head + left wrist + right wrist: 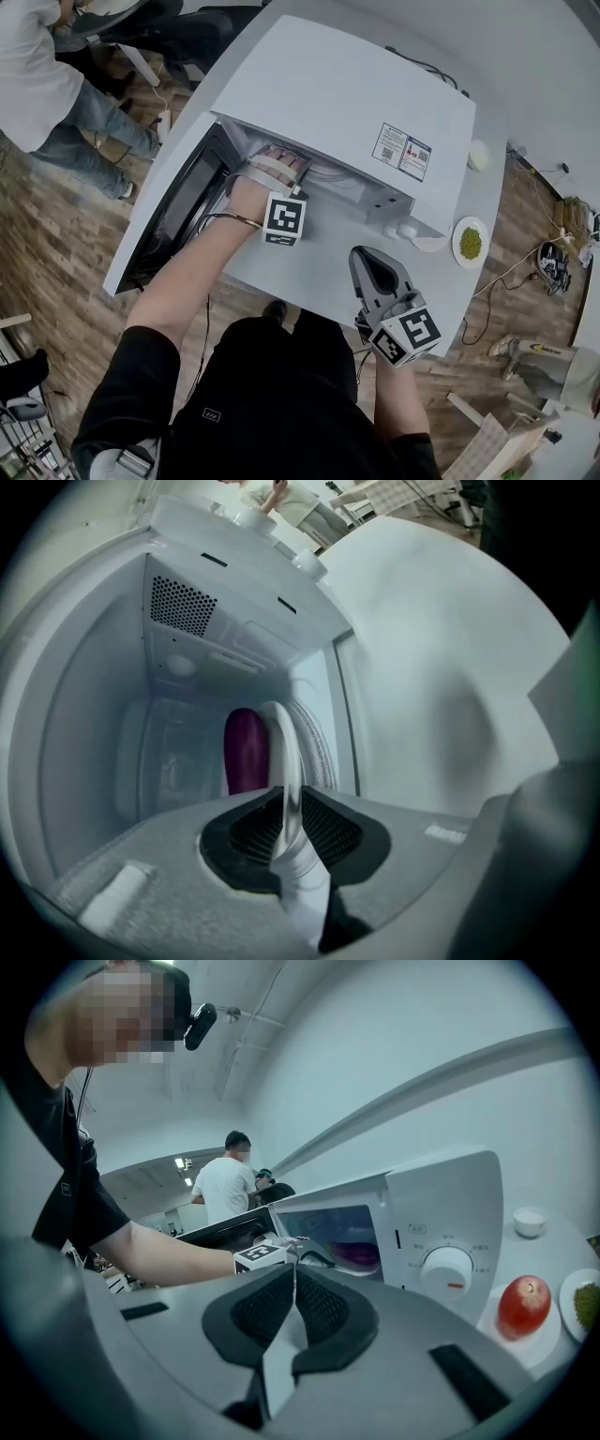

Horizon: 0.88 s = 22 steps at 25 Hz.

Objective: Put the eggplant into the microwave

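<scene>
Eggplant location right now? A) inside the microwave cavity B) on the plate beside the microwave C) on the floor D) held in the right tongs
A: the left gripper view shows the purple eggplant sitting inside the open microwave cavity.

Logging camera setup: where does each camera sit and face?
Head view: on the head, looking down at the open microwave; left arm, right arm show.
Left gripper view: left gripper, inside the cavity, facing the eggplant; its fingers show.
Right gripper view: right gripper, outside, facing the microwave's front; its fingers, left arm.
Shared: eggplant, in both gripper views.
</scene>
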Each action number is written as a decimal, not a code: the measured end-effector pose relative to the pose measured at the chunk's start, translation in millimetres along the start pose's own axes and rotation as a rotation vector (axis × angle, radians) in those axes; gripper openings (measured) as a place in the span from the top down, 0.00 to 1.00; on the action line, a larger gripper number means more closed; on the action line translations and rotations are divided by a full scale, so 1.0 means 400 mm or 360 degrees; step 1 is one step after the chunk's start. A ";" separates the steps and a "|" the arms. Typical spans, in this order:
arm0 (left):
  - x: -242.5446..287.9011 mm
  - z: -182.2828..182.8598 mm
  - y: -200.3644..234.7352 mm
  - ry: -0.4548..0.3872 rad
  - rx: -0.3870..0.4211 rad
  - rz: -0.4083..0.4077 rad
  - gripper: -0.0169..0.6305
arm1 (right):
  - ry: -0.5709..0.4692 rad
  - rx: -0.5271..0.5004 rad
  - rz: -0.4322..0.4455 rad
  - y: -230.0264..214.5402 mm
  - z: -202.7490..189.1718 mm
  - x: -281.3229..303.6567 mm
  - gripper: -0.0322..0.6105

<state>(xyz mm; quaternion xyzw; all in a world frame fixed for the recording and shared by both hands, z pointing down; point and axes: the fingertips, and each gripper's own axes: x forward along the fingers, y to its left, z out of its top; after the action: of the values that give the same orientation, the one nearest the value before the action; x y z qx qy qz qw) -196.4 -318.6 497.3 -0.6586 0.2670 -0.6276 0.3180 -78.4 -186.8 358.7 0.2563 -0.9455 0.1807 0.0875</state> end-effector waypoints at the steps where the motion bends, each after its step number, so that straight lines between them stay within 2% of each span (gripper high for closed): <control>1: -0.005 -0.004 0.000 0.0009 -0.0014 -0.0005 0.88 | -0.0001 0.0000 0.0000 0.005 -0.001 -0.001 0.92; 3: -0.014 -0.014 -0.006 0.0030 -0.0029 -0.0018 0.84 | -0.0002 0.0002 -0.0002 0.018 -0.005 -0.005 0.92; 7: -0.039 -0.033 -0.018 0.0071 -0.0053 -0.0032 0.82 | -0.0005 -0.0007 -0.0003 0.050 -0.008 -0.020 0.92; 9: -0.066 -0.034 -0.012 0.0061 -0.0112 -0.0018 0.82 | -0.0013 -0.0017 -0.0007 0.066 -0.006 -0.031 0.92; 14: -0.175 0.006 0.011 -0.0084 -0.0415 -0.0011 0.82 | -0.0044 -0.0021 -0.0030 0.119 0.004 -0.061 0.92; 22: -0.382 0.075 0.013 -0.0249 -0.0506 0.0033 0.83 | -0.0096 -0.0045 -0.0056 0.245 0.024 -0.125 0.92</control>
<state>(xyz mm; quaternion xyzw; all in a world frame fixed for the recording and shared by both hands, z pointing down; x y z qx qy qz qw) -177.0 -204.9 392.7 -0.7445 0.3443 -0.5210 0.2361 -87.1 -89.2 307.8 0.2769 -0.9456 0.1578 0.0657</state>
